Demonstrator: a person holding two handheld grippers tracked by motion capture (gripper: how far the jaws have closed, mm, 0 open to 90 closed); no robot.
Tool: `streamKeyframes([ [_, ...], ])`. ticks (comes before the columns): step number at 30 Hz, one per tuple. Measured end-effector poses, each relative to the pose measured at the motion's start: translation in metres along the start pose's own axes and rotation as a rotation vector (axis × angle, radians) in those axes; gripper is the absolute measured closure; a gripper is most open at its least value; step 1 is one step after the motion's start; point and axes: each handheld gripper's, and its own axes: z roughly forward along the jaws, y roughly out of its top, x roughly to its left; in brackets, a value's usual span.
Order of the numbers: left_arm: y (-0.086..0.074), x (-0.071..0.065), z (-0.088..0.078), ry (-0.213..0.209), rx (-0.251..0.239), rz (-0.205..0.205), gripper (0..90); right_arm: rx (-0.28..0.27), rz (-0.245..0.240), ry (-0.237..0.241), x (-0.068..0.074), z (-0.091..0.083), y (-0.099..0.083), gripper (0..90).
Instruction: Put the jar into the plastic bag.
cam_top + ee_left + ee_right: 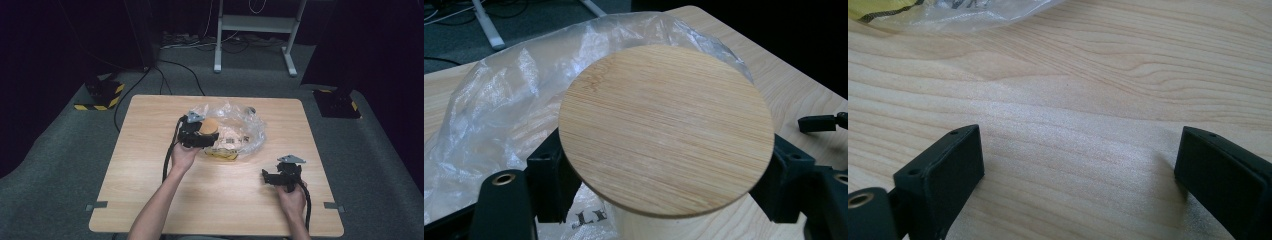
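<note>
From the high view, the left gripper [200, 134] sits near the middle of the table [150, 170], against a crumpled clear plastic bag [240, 127]. A round wooden lid [209, 125] shows at its tip; what lies inside the bag is hard to make out beyond printed packaging and a yellow strip. The right gripper [272, 177] rests toward four o'clock, well apart from the bag.

In the left gripper view, the jaws are clamped on a pale cylinder at nine and three o'clock; the wooden lid [666, 127] hides most of it. The plastic bag [499, 110] lies behind.

In the right gripper view, the jaws stand wide apart over bare table [1073, 100]; the bag's edge [973, 12] is cut off at eleven o'clock.
</note>
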Motion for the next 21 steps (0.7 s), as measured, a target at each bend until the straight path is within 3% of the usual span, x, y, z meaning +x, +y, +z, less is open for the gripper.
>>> streamKeyframes([
  [21,0.000,0.013,0.027,0.041,0.003,0.008,25.7,0.000,0.000,0.000,0.000,0.000,0.000,5.4],
])
